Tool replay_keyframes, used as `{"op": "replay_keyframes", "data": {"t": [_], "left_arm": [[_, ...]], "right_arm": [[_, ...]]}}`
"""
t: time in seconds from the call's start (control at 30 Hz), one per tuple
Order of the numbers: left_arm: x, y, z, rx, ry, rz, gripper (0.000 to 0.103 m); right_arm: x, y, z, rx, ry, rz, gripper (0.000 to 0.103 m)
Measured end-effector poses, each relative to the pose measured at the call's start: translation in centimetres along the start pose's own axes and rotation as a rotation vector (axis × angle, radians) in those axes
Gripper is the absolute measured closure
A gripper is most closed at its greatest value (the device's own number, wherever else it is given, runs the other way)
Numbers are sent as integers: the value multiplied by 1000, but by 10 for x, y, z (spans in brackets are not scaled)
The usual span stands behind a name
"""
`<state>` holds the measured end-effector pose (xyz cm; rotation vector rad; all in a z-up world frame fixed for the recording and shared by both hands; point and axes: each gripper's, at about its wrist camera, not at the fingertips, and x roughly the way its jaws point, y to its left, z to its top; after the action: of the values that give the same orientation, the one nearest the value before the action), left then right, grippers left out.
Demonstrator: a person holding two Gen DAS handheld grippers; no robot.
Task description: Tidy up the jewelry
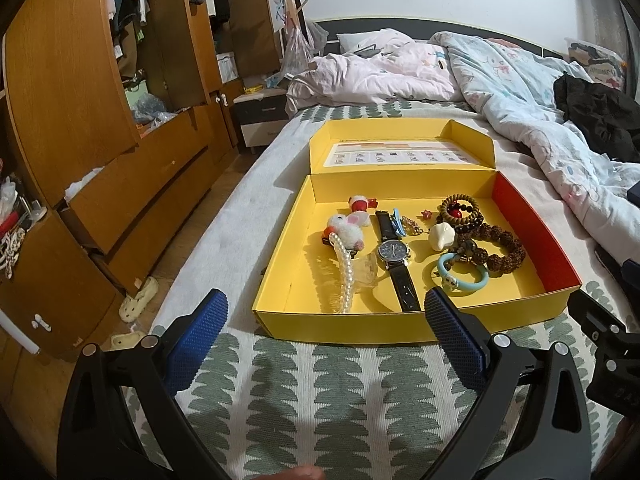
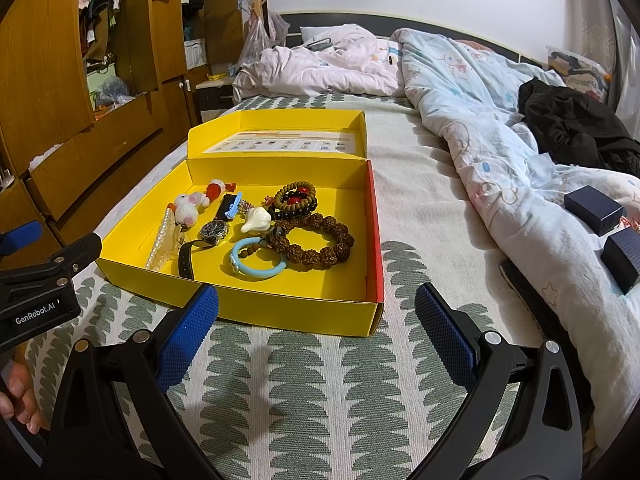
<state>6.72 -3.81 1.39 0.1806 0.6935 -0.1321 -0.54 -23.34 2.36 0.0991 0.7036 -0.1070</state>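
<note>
1. Near the left edge of the bed [image 2: 304,392], an open yellow box [image 1: 340,326] is seen with its lid folded back; all the jewelry in view lies loose inside it.
2. Gathered there are a pearl strand [image 1: 345,276], a wristwatch [image 1: 394,251], a blue bangle [image 1: 464,278], brown bead bracelets [image 1: 502,250] and a white plush charm [image 1: 347,230], several touching or overlapping.
3. Two dark blue small boxes [image 2: 594,210] are seen on the quilt toward the bed's right edge.
4. The left hand-held gripper [image 1: 326,330] and the right hand-held gripper [image 2: 316,322] are both held with jaws wide apart and nothing between them, short of the box's near wall.
5. The scene fits either pieces just collected or pieces awaiting sorting; the step cannot be settled.
</note>
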Motion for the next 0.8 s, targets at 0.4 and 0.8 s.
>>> {"op": "replay_keyframes", "data": {"t": [0.4,0.8], "left_arm": [[1,-1,1,-1,15,18,6],[2,-1,1,-5,16,12,6]], "right_arm": [[0,1,0,-1,0,0,4],[0,1,0,-4,1,-1,4]]}}
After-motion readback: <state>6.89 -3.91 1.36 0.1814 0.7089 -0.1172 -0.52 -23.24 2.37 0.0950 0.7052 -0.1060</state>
